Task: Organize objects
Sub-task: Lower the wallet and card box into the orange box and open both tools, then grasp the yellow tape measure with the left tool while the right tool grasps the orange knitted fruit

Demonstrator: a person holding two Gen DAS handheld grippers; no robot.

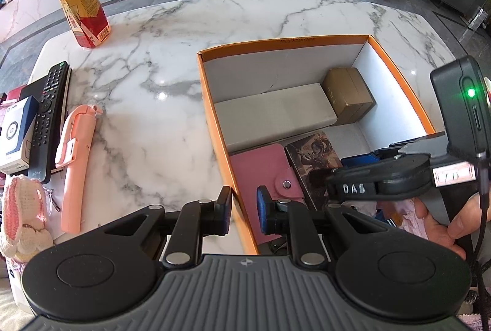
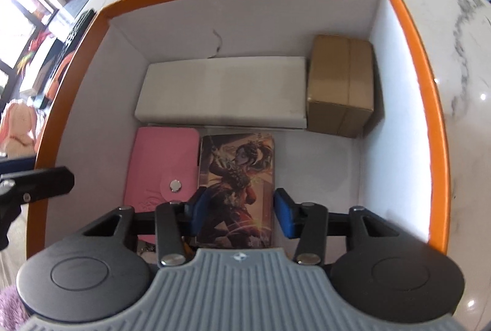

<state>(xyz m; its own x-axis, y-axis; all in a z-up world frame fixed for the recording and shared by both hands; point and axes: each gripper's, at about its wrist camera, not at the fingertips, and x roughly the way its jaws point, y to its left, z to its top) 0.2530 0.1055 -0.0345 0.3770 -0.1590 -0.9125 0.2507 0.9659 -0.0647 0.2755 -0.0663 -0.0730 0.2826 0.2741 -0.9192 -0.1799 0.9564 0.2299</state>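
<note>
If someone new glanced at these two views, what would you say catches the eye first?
The orange-rimmed box on the marble table dominates; inside lie a white box, a brown carton, a pink wallet and an illustrated card box. The right gripper straddles the card box's near end, while the left gripper is clamped on the box's left wall. Left of the box wait a pink selfie stick, a remote and a drink bottle.

"SONY" marks the remote (image 1: 50, 116); "DAS" the right tongs (image 1: 353, 188).

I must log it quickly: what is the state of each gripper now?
Left gripper: jaws closed on orange box wall.
Right gripper: jaws open over illustrated card.
</note>
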